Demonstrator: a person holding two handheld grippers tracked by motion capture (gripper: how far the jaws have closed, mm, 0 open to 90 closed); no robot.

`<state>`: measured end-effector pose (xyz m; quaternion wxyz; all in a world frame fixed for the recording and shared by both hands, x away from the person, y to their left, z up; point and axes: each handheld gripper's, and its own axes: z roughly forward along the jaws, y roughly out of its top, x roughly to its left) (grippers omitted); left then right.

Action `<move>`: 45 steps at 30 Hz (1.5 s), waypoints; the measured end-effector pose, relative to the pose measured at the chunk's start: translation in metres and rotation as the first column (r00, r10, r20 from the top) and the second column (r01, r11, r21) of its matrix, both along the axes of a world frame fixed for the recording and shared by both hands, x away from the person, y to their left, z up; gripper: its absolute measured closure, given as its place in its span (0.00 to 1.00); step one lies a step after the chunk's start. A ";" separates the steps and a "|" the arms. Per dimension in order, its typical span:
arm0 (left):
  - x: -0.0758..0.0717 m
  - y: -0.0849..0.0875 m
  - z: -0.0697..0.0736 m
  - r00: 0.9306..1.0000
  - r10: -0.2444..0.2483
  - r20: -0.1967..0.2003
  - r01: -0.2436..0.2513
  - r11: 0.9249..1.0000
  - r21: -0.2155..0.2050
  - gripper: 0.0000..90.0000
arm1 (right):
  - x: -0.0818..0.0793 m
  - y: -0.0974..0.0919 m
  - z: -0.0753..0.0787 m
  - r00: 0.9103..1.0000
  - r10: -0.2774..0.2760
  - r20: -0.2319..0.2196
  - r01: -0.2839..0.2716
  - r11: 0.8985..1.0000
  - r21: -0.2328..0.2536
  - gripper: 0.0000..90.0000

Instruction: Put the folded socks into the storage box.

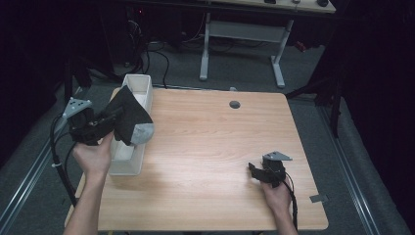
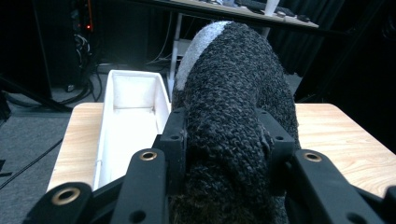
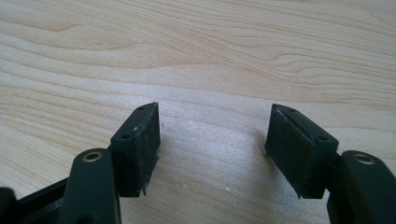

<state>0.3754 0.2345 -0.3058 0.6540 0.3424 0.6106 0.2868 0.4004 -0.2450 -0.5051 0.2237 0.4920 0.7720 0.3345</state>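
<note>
A dark knitted sock (image 1: 128,119) with a grey toe hangs over the white bin (image 1: 143,89) at the table's left edge. My left gripper (image 1: 113,123) is shut on the sock, held up above the bin. In the left gripper view the sock (image 2: 233,107) bulges between both jaws, with the bin (image 2: 133,107) just to its left. My right gripper (image 1: 253,172) rests low over the wood near the table's front right, open. The right gripper view has its jaws apart over bare wood with nothing between the pads (image 3: 148,140).
The wooden table (image 1: 215,147) has a round grommet hole (image 1: 235,104) near its far edge. A small grey tab (image 1: 319,198) lies at the front right corner. Beyond the table stand white desk legs (image 1: 205,49) and cables on grey floor.
</note>
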 end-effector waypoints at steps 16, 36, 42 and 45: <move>0.006 0.018 -0.016 0.998 0.066 -0.011 -0.066 0.998 -0.003 0.69 | 0.000 0.000 0.000 1.000 0.000 0.000 0.000 1.000 0.000 0.39; 0.007 0.038 -0.044 0.988 0.149 -0.035 -0.149 0.989 0.024 0.69 | 0.000 0.000 0.000 1.000 -0.001 0.000 0.001 1.000 -0.001 0.39; 0.010 0.036 -0.053 0.985 0.166 -0.043 -0.163 0.984 0.069 0.69 | 0.000 0.000 0.000 1.000 -0.002 0.000 0.002 1.000 0.000 0.39; 0.012 0.037 -0.057 0.984 0.174 -0.046 -0.170 0.982 0.082 0.69 | 0.000 0.000 0.000 1.000 -0.001 0.000 0.001 1.000 -0.001 0.39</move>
